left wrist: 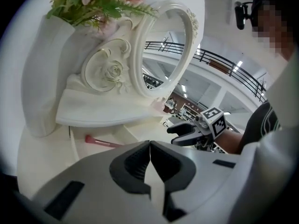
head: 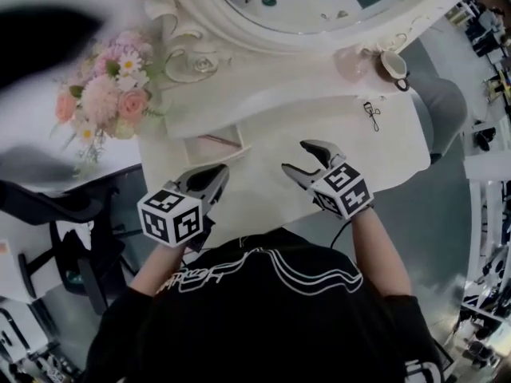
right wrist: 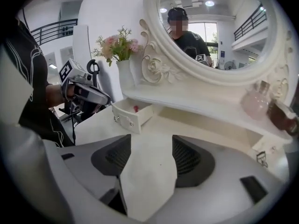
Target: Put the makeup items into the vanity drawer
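Right gripper (right wrist: 148,158): grey ribbed pads wide apart, nothing between them, only bare white desk (head: 399,154) below. Left gripper (left wrist: 149,149): pads closed tip to tip, empty, hovering just in front of the drawer (right wrist: 126,118). The drawer is pulled out, a white box with small knobs, and a slim pink brush (left wrist: 102,142) lies inside. A black wire eyelash curler (head: 372,116) sits on the desk well to the right. Behind is an oval mirror (right wrist: 210,27) with a carved glossy white frame, and flowers (head: 108,94) stand at left. Grey floor (head: 447,214), open hall.

The pink makeup item (left wrist: 100,141) in the drawer (right wrist: 128,117) shows only partly and is too small to identify.
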